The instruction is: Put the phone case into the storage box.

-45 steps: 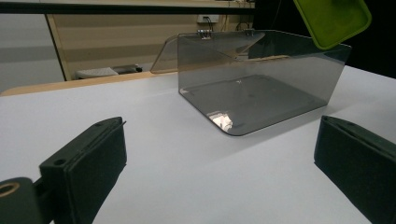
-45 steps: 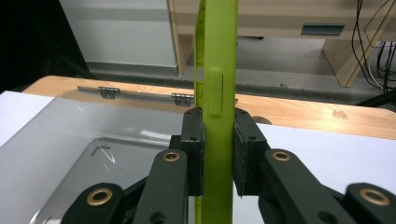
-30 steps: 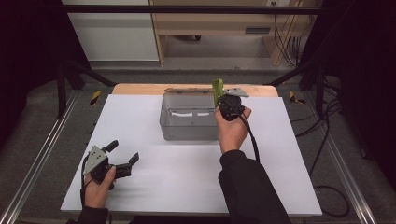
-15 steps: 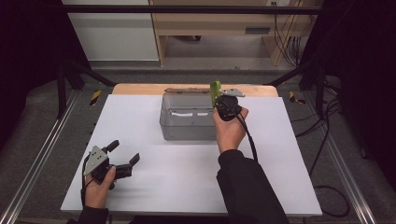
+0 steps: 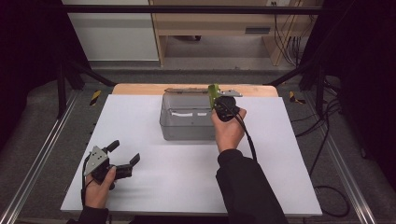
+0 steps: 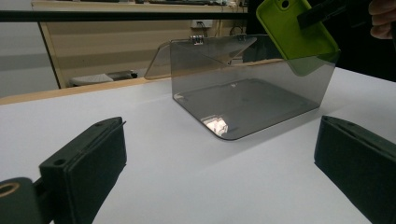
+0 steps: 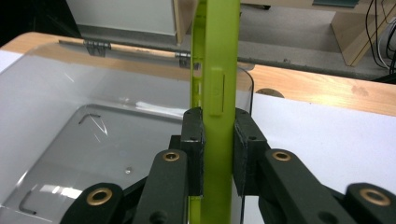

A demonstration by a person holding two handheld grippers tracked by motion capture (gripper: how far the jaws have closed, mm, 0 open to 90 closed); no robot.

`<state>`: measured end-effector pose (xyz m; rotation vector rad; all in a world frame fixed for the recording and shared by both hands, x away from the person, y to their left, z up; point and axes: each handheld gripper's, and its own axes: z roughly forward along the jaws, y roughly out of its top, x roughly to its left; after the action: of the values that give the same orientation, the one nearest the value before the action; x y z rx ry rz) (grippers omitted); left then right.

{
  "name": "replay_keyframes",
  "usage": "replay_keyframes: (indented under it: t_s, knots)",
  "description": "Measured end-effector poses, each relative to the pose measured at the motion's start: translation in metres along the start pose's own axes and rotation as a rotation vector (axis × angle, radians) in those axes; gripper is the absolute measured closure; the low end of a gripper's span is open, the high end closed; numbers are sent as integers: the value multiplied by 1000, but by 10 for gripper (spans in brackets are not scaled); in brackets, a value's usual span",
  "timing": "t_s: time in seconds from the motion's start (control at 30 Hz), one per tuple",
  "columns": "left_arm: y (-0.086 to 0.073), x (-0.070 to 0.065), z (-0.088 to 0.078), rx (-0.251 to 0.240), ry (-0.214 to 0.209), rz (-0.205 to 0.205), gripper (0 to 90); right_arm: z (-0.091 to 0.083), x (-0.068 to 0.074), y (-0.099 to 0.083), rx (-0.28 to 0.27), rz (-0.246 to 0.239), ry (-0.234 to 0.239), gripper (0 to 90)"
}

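From above, the right gripper [image 5: 218,99] holds a green phone case [image 5: 213,94] over the clear box [image 5: 187,122]. The left gripper [image 6: 219,154] rests on the table [image 6: 187,186], jaws wide and empty. The right gripper view shows pads [image 7: 194,149] clamping the case's edges.

Even overhead light falls on the white table [image 5: 154,186], leaving the surroundings nearly black in the high view. A bright glare patch marks the smoky clear box [image 6: 243,100], and the near jaws blur softly in both gripper views.
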<state>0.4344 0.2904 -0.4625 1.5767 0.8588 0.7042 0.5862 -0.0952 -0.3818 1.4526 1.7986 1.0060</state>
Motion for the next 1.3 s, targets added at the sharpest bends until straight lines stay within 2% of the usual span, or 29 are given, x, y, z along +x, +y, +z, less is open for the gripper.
replay_keyframes:
  t_s: [0.67, 0.83, 1.03, 1.3]
  knots:
    - [0, -2, 1, 6, -6, 4, 21, 13, 0, -6, 58, 7, 4, 771]
    - [0, 1, 0, 1, -1, -9, 21, 18, -2, -8, 77, 16, 1, 771]
    - [0, -3, 2, 11, -15, 10, 21, 22, -2, -10, 94, 24, -2, 771]
    - [0, -4, 3, 13, -20, 11, 21, 26, -1, -12, 106, 22, 2, 771]
